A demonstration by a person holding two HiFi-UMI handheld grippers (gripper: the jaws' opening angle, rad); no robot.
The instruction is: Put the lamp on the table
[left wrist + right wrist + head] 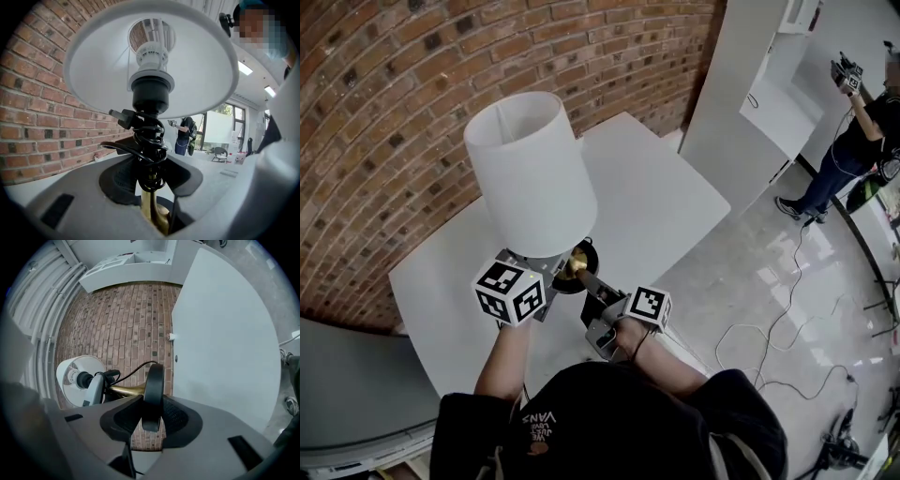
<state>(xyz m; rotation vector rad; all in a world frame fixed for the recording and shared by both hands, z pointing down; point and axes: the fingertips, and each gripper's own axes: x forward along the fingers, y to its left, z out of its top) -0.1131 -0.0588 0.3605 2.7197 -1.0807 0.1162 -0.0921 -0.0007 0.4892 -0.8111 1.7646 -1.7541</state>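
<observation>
Two grippers: both are clenched on the lamp (531, 178), which is carried between them over the white worktop (675, 202).
Left gripper (150, 183): its jaws are closed around the brass stem (152, 213) where the black cord (147, 140) is coiled. The bundle is pinched between the pads, below the socket and the white shade (93, 70).
Right gripper (151, 416): the rim of the round black base (153, 385) is gripped edge-on between the pads, and nothing else is held.
Lamp position: in the head view the shade is seen leaning up and away towards the brick wall (384, 103). The base sits low, just ahead of the two marker cubes and over the near part of the worktop.
Contact: whether the base touches the worktop cannot be told. As its rim is clamped from the side and the lamp is tilted, it is judged to be in the air.
Done: the lamp is held in both grippers and is placed over the worktop.
Left to do: the lamp is to be righted, the base is to be lowered flat onto a bare part of the worktop, and both grips are to be let go.
Surroundings: another person (853, 141) is seen well apart on the shiny floor (769, 281), and is not involved with the lamp.
</observation>
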